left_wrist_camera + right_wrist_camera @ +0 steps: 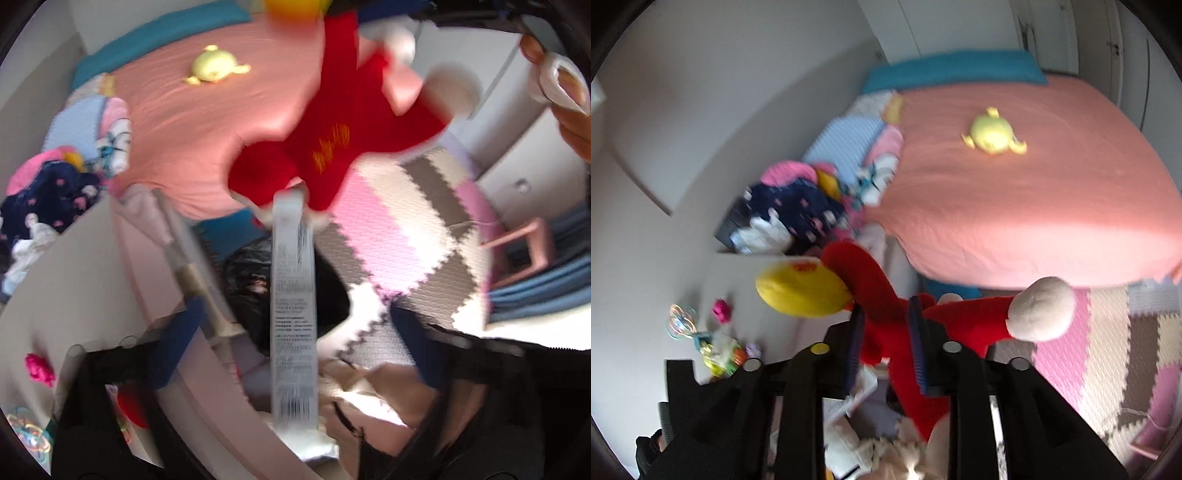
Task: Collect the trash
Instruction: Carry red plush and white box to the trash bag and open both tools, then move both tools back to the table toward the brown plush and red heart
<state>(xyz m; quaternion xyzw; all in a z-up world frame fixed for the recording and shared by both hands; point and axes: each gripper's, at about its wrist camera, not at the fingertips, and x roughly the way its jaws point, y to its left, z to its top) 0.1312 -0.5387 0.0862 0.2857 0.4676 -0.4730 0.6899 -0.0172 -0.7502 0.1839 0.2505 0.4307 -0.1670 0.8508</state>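
A red plush toy [325, 147] with a yellow head [801, 291] and white paws hangs in the air, blurred. Its long white care label [293, 314] dangles down between my left gripper's [295, 343] blue fingers [177, 343], which stand wide open and touch nothing. Below the label lies a black trash bag [251, 280] with crumpled paper [369, 391] beside it. In the right wrist view my right gripper [886, 347] has the toy's red body [886, 332] filling the gap between its blue pads [855, 347]. A hand at the top right holds a white wrapper [557, 81].
A bed with a pink cover [1034, 206] carries a pale yellow plush [993, 134]. Clothes are piled [790, 206] at its left end. Small toys [716, 343] lie on a white surface. A pink, white and grey foam mat [406, 221] covers the floor, with a pink stool [524, 251] on it.
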